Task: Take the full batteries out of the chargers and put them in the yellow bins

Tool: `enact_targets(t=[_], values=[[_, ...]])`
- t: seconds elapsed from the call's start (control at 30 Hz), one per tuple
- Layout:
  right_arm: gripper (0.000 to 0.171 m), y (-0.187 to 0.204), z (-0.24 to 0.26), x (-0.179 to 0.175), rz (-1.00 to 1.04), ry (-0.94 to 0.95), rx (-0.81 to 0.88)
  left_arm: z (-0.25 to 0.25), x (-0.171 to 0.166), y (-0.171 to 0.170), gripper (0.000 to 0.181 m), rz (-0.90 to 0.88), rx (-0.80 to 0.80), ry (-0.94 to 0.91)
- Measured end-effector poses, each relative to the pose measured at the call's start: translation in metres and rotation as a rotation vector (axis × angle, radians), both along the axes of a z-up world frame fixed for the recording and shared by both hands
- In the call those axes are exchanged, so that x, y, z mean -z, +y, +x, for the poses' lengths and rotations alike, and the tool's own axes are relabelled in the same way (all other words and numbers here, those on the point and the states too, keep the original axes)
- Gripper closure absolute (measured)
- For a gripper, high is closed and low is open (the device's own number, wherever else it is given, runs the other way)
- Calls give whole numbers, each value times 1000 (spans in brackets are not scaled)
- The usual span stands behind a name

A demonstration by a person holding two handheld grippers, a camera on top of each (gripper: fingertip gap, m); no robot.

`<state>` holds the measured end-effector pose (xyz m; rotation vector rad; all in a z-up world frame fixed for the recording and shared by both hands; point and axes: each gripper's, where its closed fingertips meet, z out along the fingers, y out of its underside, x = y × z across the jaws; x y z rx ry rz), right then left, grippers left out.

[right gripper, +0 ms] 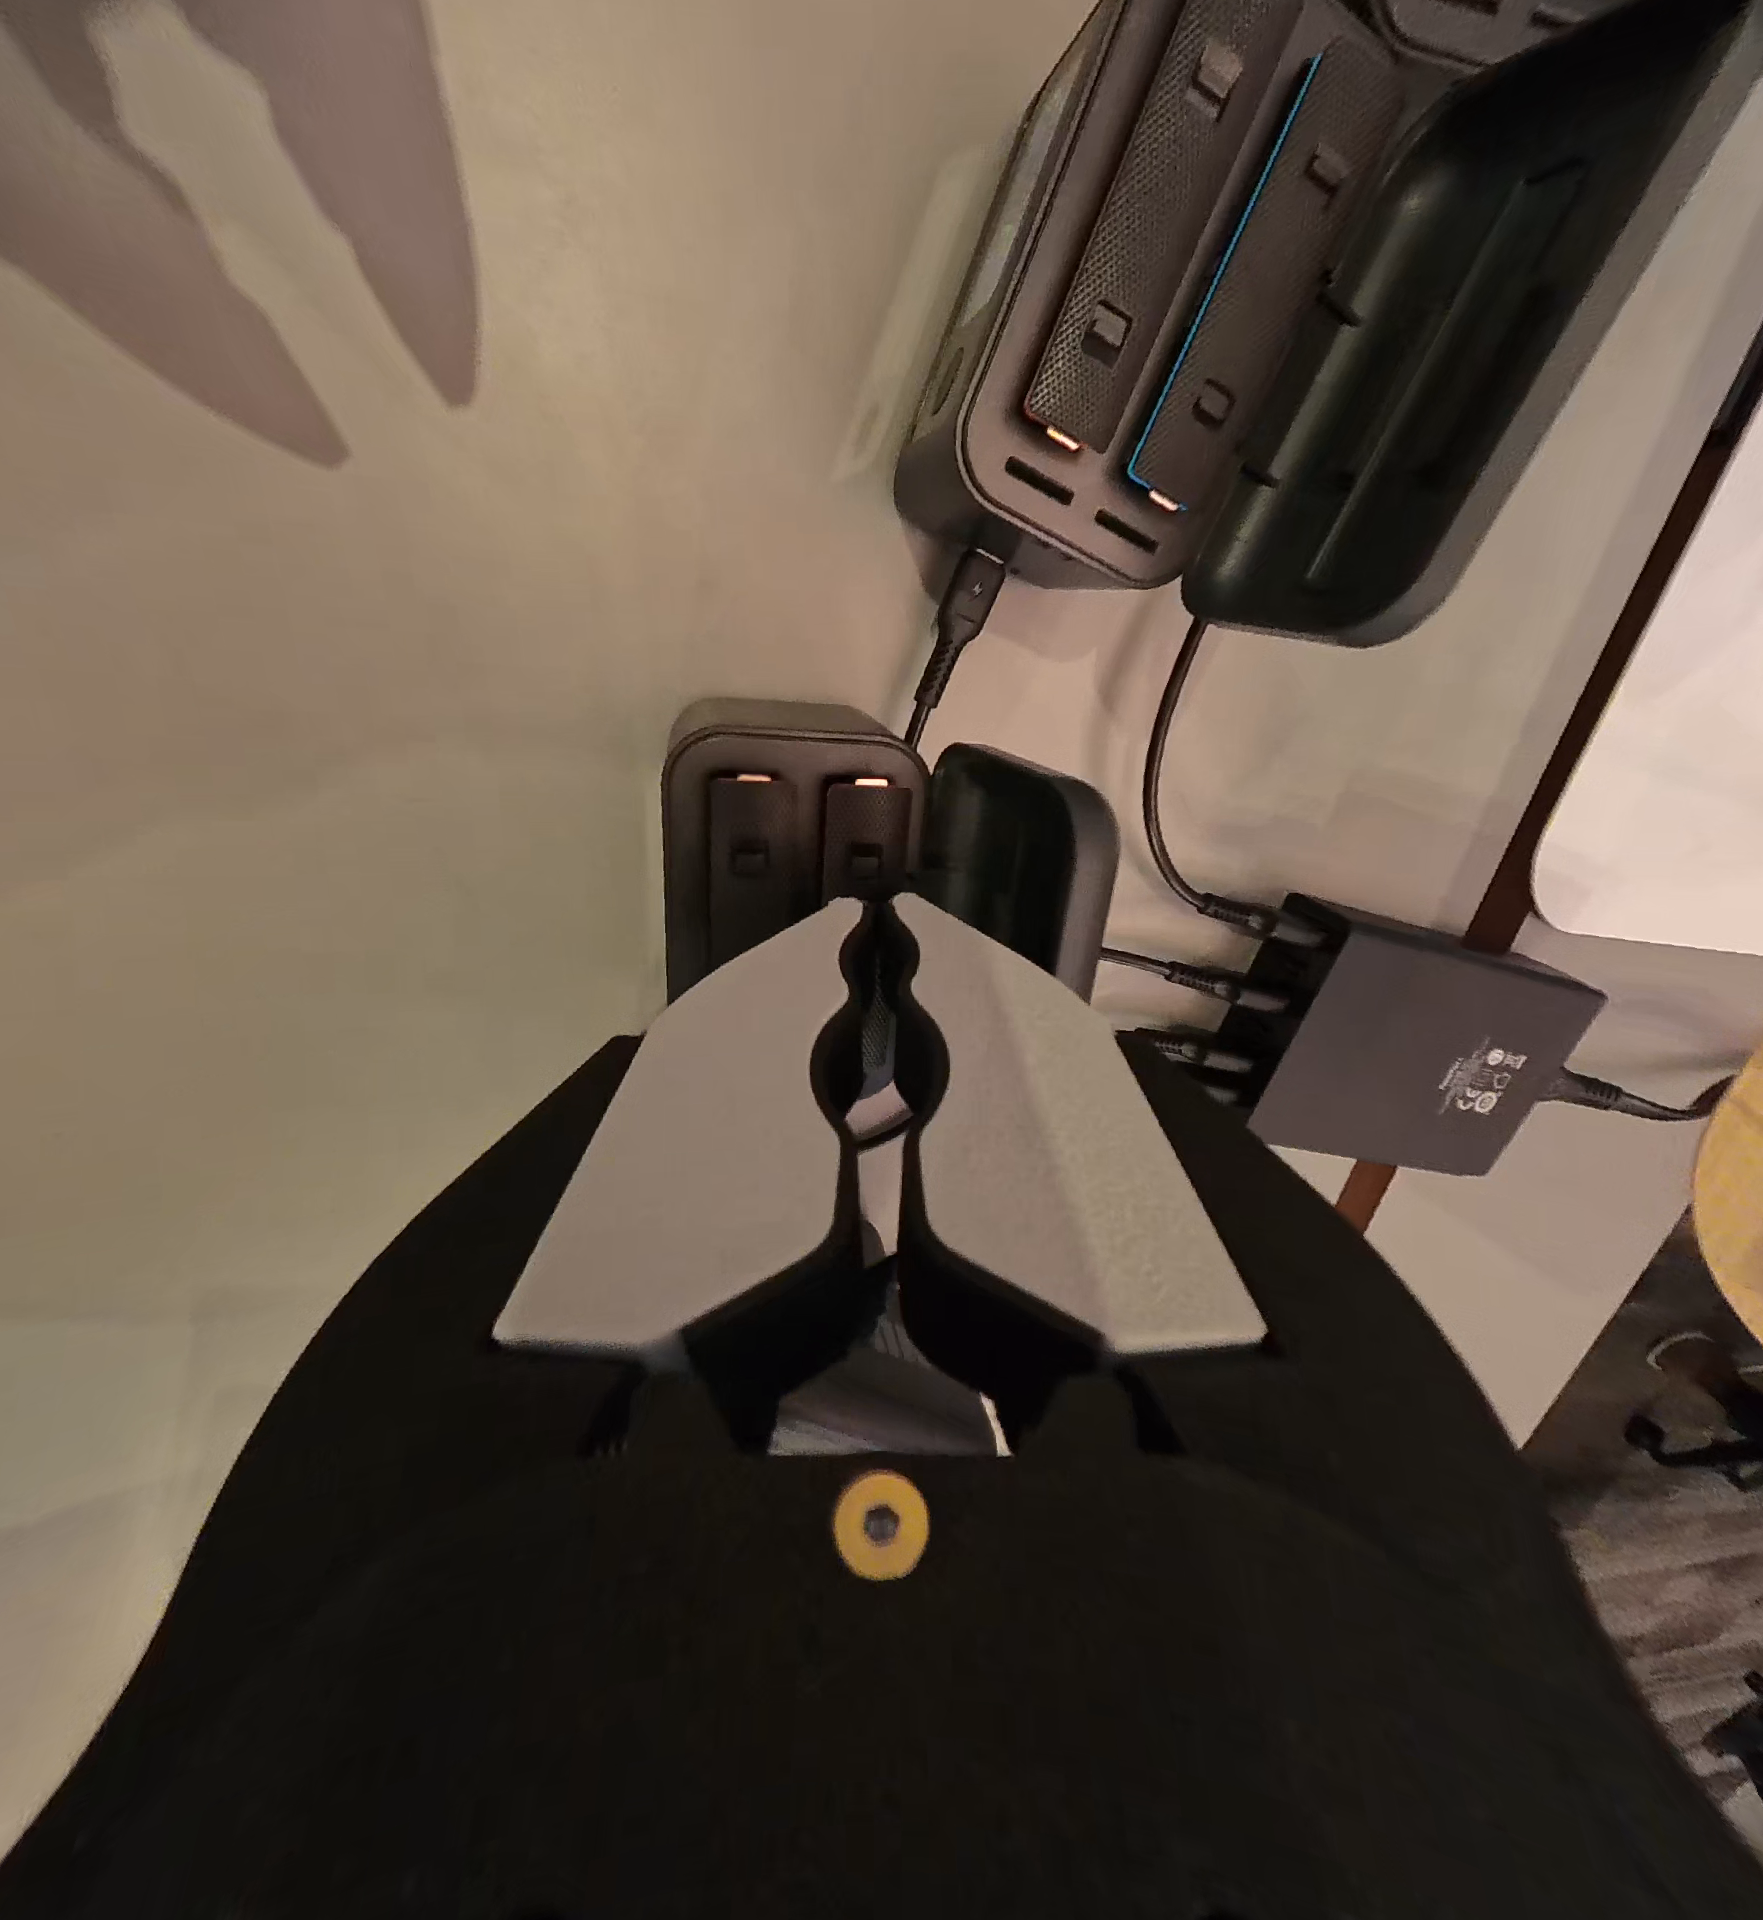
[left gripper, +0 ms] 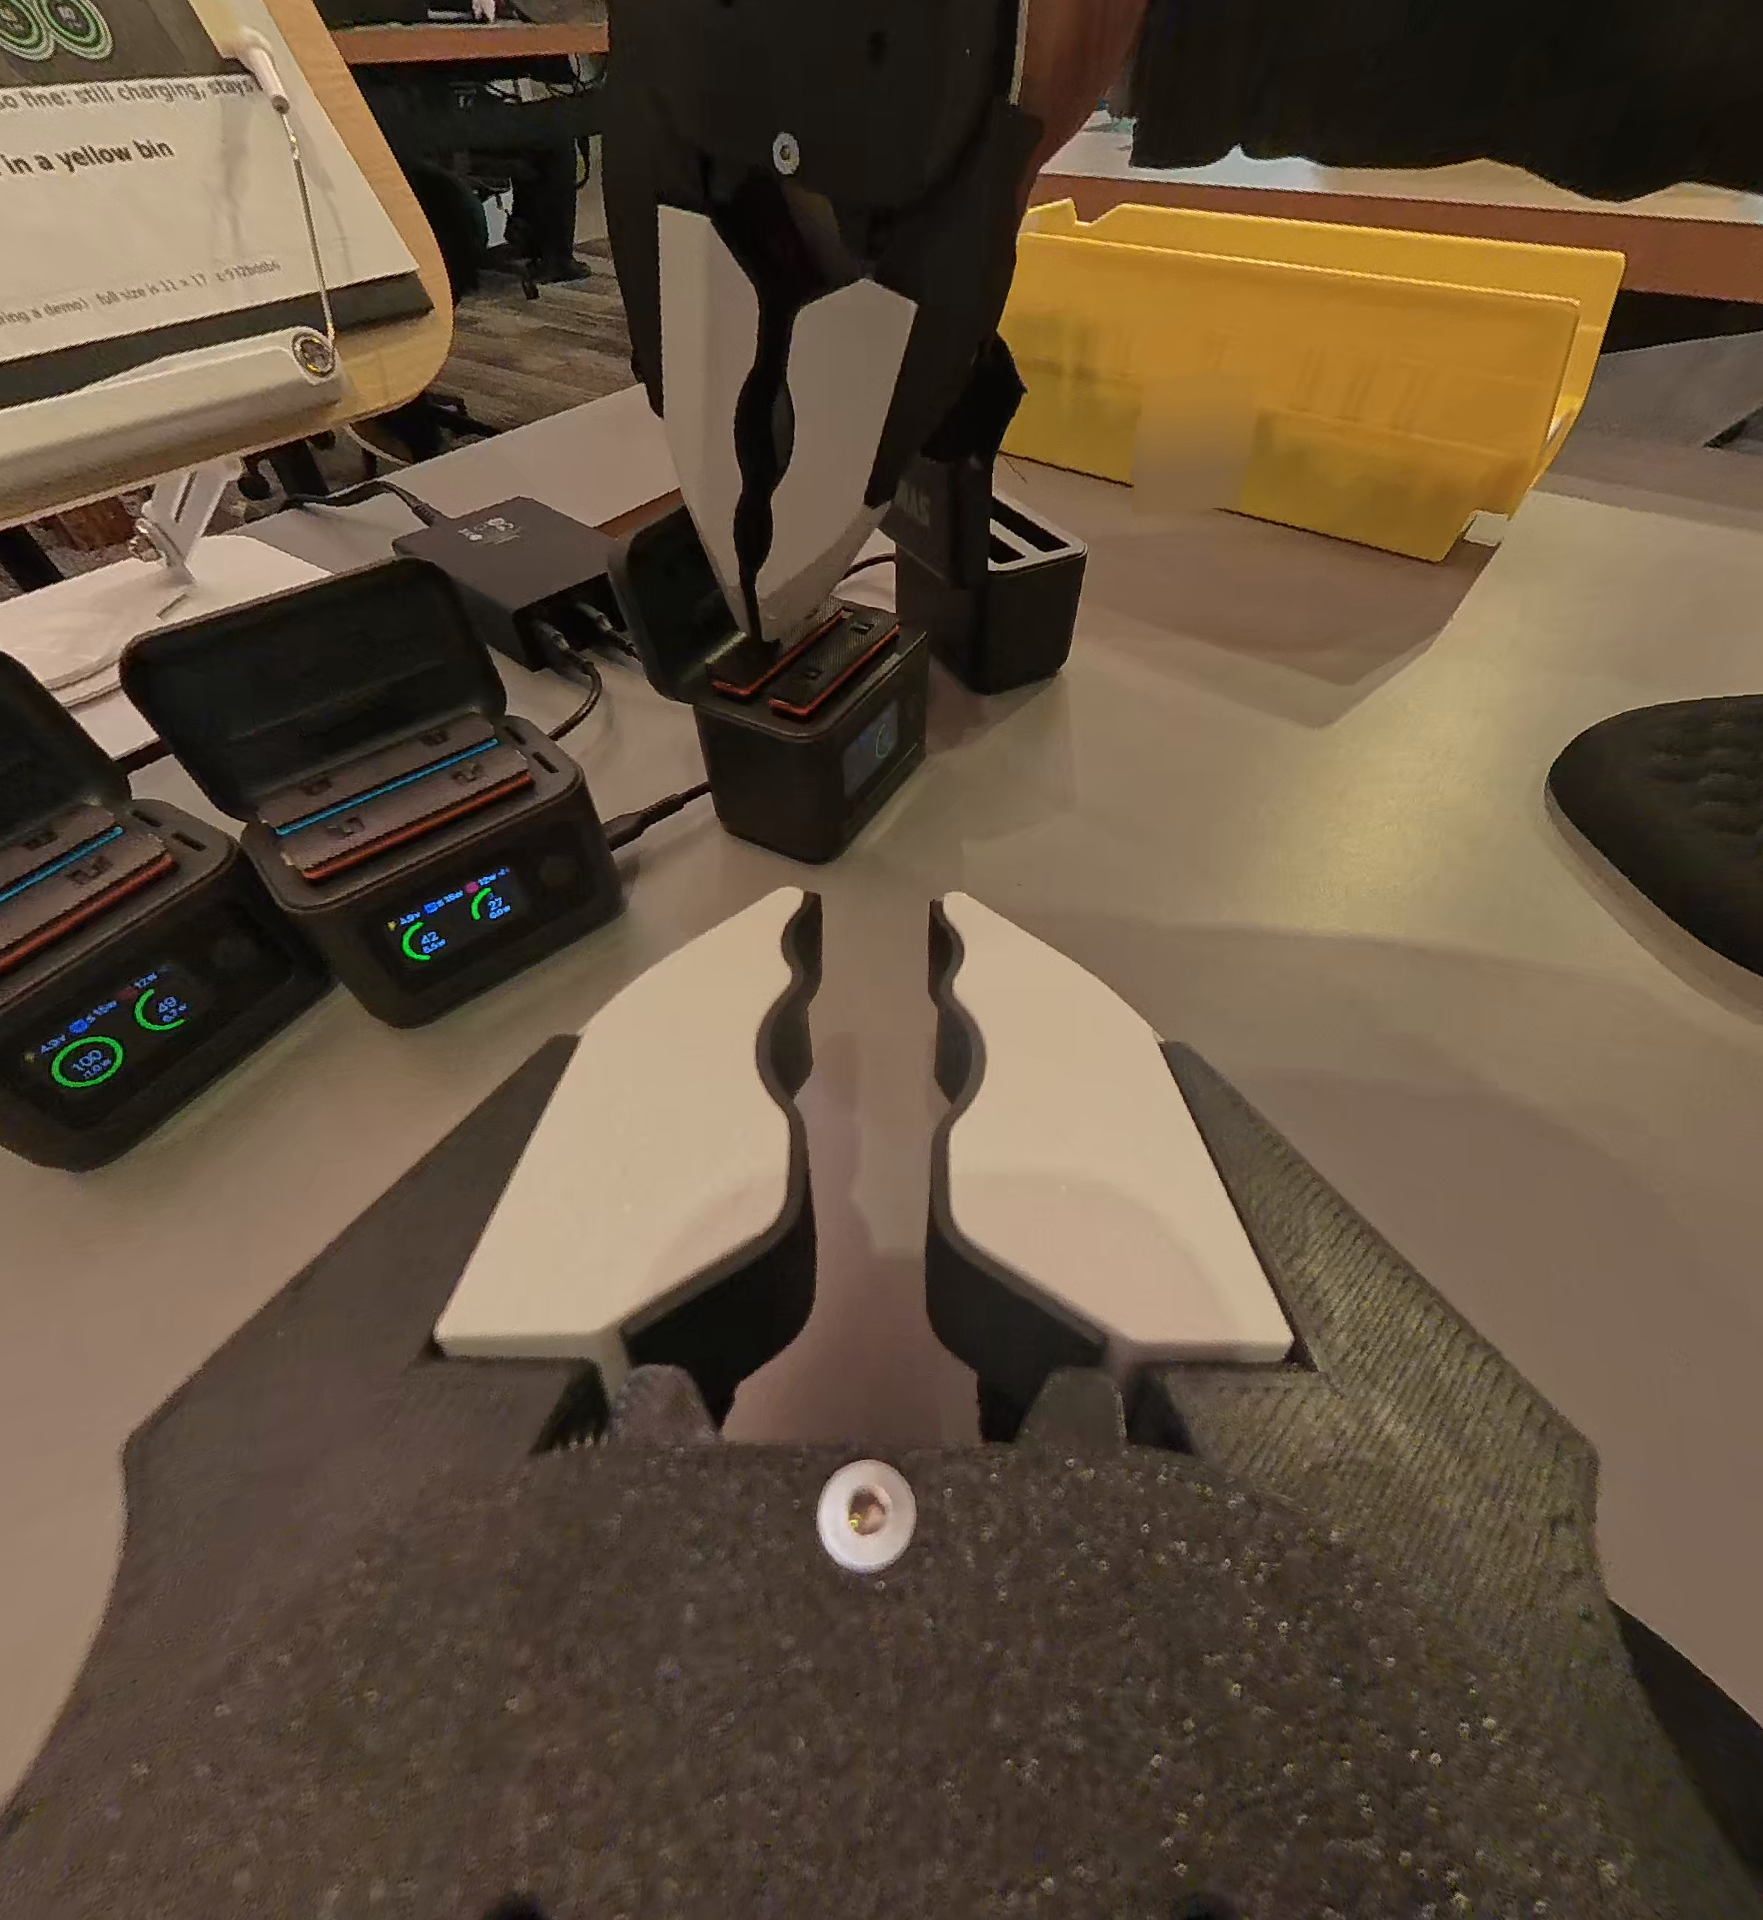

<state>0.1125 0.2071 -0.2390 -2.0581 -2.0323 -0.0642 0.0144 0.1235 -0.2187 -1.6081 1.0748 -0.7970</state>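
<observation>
The right tool (right gripper: 875, 906) is seen nearly closed, its tips pinching the top edge of a battery (right gripper: 864, 831) in the charger (left gripper: 815, 748) directly beneath it; a firm hold seems likely, though whether the battery has begun to lift cannot be told. The left tool (left gripper: 875, 914) is held partly open and empty above the tabletop (left gripper: 1272, 935), just short of that same charger. For this step, the pull is best kept straight up along the slot, so that the neighbouring battery (right gripper: 740, 831) beside the tips is not dragged and the charger is not tipped; the free left tool could be used to steady the charger body if it rises. The yellow bins (left gripper: 1303, 364) are found beyond the charger and to the right of the left tool, well apart from it. In the way stand the charger's open lid (right gripper: 1022, 862) beside the right tool's tips, an empty black holder (left gripper: 1022, 592) just behind the charger, and cables (right gripper: 1168, 790) running to a power hub (right gripper: 1417, 1060). Two more chargers (left gripper: 441, 831) with lit displays are set to the left tool's left, and a black padded mat (left gripper: 1718, 831) lies to its right
</observation>
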Motion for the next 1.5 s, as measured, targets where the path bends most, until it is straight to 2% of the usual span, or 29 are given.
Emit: enact_targets(t=[0.5,0.67,0.73,0.9,1.03,1.2,1.37,1.5], values=[[171,-1,1,1,9,-133,9,2,-2,-2,163,27,-5,9],[171,-2,0,0,82,-128,18,-3,-2,0,163,32,-28,28],[171,-5,-9,-10,141,-23,29,-4,-3,1,164,24,-35,25],[171,-20,-27,-65,372,373,137,-8,-6,6,166,35,-60,37],[171,-57,-22,-85,473,649,270,-21,-22,11,168,81,-113,53],[171,-107,-10,-64,421,868,420,-60,-56,20,172,128,-218,64],[171,-128,4,-34,421,913,482,-139,-88,41,172,190,-382,160],[171,-128,10,-31,379,964,506,-193,-77,54,169,99,-284,425]])
